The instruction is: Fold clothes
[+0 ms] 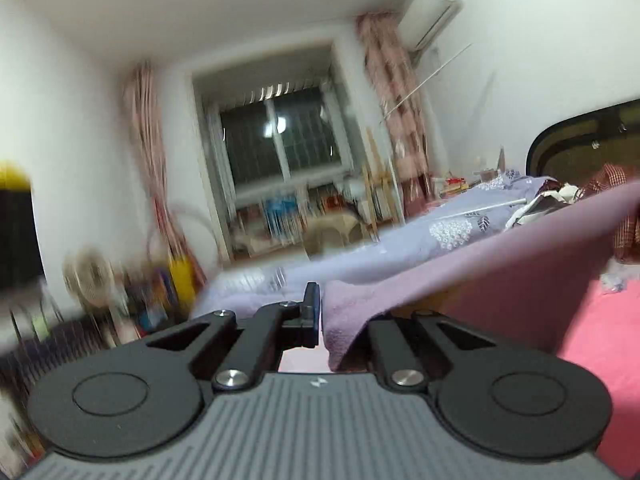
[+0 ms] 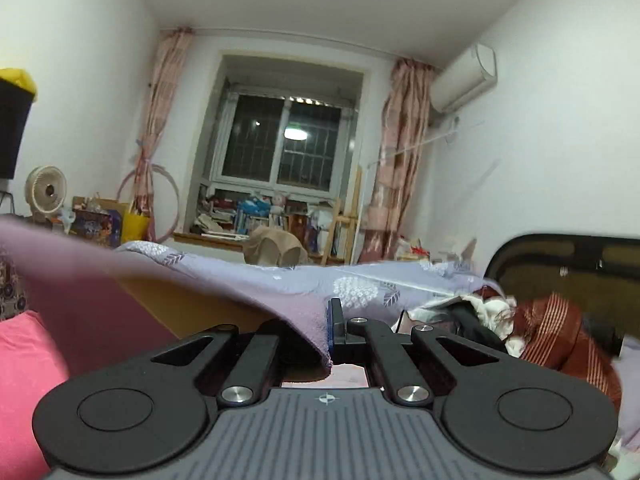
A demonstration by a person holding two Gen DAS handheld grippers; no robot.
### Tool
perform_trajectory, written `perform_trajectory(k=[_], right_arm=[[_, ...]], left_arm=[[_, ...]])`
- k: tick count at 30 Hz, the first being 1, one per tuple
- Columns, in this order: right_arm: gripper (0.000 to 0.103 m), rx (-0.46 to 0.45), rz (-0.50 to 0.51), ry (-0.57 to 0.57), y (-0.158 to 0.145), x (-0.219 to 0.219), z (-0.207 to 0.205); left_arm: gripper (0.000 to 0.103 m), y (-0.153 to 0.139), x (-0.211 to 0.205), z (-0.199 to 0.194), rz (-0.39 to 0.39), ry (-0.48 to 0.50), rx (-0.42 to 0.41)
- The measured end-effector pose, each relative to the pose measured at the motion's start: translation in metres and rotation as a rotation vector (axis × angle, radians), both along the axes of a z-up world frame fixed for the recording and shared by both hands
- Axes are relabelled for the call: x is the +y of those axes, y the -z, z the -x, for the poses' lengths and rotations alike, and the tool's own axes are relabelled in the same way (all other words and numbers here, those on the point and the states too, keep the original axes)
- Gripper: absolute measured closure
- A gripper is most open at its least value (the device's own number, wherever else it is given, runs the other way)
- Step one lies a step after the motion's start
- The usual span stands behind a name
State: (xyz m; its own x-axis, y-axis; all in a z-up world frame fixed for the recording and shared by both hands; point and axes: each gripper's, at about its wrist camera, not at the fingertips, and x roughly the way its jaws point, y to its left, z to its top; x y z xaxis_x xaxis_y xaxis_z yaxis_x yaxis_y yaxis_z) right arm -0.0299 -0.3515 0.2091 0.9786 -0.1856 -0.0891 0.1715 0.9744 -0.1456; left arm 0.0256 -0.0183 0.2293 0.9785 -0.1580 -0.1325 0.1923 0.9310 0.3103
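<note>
A lilac garment (image 1: 460, 256) hangs stretched in the air between my two grippers. My left gripper (image 1: 322, 312) is shut on one corner of it; the cloth drapes over the right finger and hides it. In the right wrist view the same garment (image 2: 120, 264) runs off to the left, and my right gripper (image 2: 326, 324) is shut on its other corner, with the left finger hidden under the cloth. Both grippers are held up above the bed.
A pink sheet (image 1: 608, 340) covers the bed below. A lavender leaf-print quilt (image 2: 320, 284) lies across the bed behind. A pile of other clothes (image 2: 540, 328) sits by the dark headboard (image 2: 568, 260). Window, curtains and clutter stand at the far wall.
</note>
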Motion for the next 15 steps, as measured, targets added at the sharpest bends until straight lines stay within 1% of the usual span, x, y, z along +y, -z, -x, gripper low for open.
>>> perform_trajectory(k=[1, 3, 5, 6, 7, 9, 10, 11, 12, 13, 14, 15], right_arm=[[0.099, 0.068, 0.003, -0.008, 0.016, -0.003, -0.001], [0.099, 0.250, 0.013, -0.020, 0.065, -0.005, -0.005], [0.099, 0.432, 0.019, -0.038, 0.116, -0.005, -0.001], [0.099, 0.502, 0.015, -0.050, 0.136, -0.003, 0.005], [0.099, 0.560, 0.014, -0.060, 0.153, 0.001, 0.011], [0.099, 0.670, 0.011, -0.080, 0.184, 0.007, 0.022], [0.099, 0.702, 0.015, -0.087, 0.191, 0.009, 0.023], [0.099, 0.720, 0.033, -0.086, 0.195, 0.010, 0.018], [0.099, 0.728, 0.046, -0.087, 0.194, 0.011, 0.009], [0.099, 0.720, 0.051, -0.090, 0.187, 0.011, -0.007], [0.099, 0.689, 0.060, -0.084, 0.175, 0.009, -0.026], [0.099, 0.624, 0.075, -0.064, 0.153, 0.004, -0.052]], left_arm=[[0.095, 0.002, 0.001, 0.004, -0.020, 0.008, -0.005], [0.095, 0.050, -0.001, 0.002, -0.079, 0.027, 0.153], [0.094, 0.115, -0.002, 0.006, -0.139, 0.032, 0.337], [0.094, 0.144, -0.002, 0.009, -0.159, 0.036, 0.425], [0.095, 0.165, 0.000, 0.016, -0.151, 0.042, 0.498], [0.093, 0.198, 0.006, 0.031, -0.129, 0.052, 0.625], [0.093, 0.207, 0.010, 0.036, -0.135, 0.056, 0.650], [0.093, 0.209, 0.011, 0.033, -0.153, 0.060, 0.651], [0.093, 0.203, 0.008, 0.018, -0.167, 0.072, 0.645], [0.092, 0.196, 0.006, 0.003, -0.182, 0.083, 0.639], [0.089, 0.185, 0.003, -0.014, -0.195, 0.087, 0.617], [0.089, 0.162, -0.005, -0.038, -0.207, 0.069, 0.556]])
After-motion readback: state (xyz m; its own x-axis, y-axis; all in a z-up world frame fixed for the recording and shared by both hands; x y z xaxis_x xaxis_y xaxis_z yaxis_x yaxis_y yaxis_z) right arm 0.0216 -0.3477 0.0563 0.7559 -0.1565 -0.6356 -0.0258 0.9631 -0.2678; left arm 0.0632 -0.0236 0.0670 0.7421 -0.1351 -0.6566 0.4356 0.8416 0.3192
